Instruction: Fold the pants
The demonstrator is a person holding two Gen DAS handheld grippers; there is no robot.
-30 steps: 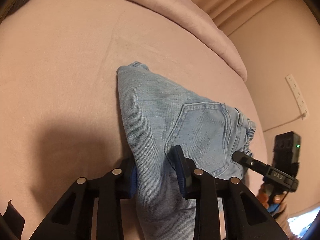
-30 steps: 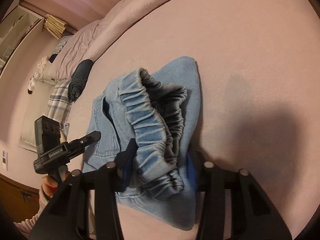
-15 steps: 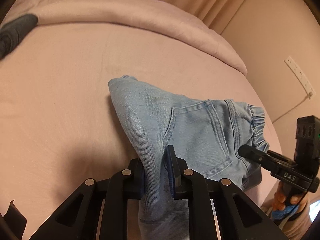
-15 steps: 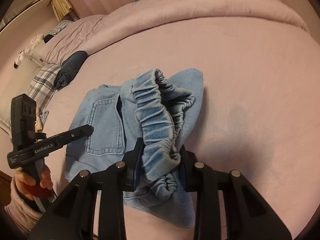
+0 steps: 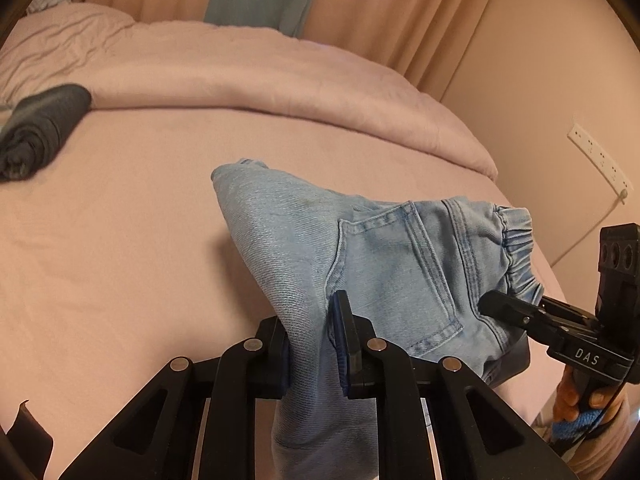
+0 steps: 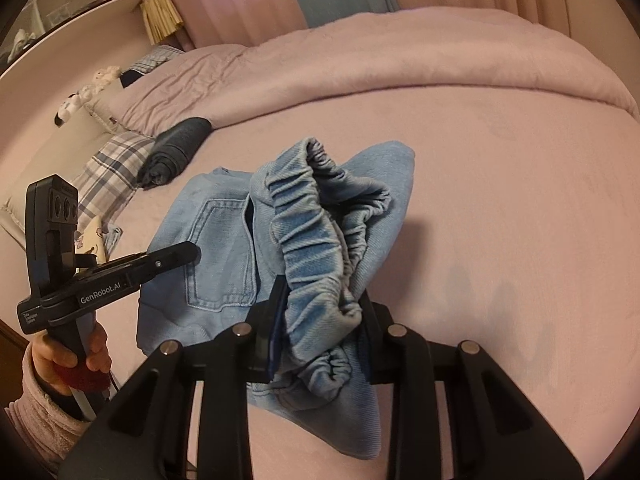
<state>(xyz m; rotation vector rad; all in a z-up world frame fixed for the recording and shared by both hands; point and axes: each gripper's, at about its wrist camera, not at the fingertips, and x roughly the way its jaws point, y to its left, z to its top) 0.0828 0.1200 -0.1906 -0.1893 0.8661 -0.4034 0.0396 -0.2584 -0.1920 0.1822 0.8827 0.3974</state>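
Light blue denim pants (image 5: 384,264) are held up off the pink bed by both grippers. My left gripper (image 5: 312,340) is shut on a bunched fold of the leg fabric, its blue pads pressing the cloth. My right gripper (image 6: 320,316) is shut on the gathered elastic waistband (image 6: 308,248) of the pants (image 6: 224,248). A back pocket faces up in both views. In the left wrist view the right gripper (image 5: 516,312) bites the waistband at the right; in the right wrist view the left gripper (image 6: 176,256) reaches in from the left, held by a hand.
A rolled dark garment (image 5: 36,132) (image 6: 176,148) lies at the far left of the bed (image 5: 120,240). A folded pink duvet (image 5: 280,88) runs along the back. Plaid pillow (image 6: 112,172), curtains, and a wall socket strip (image 5: 600,160) surround the bed.
Both grippers closed tighter on the denim and rose, lifting the pants off the bed. The views tilted up, showing more duvet and curtains.
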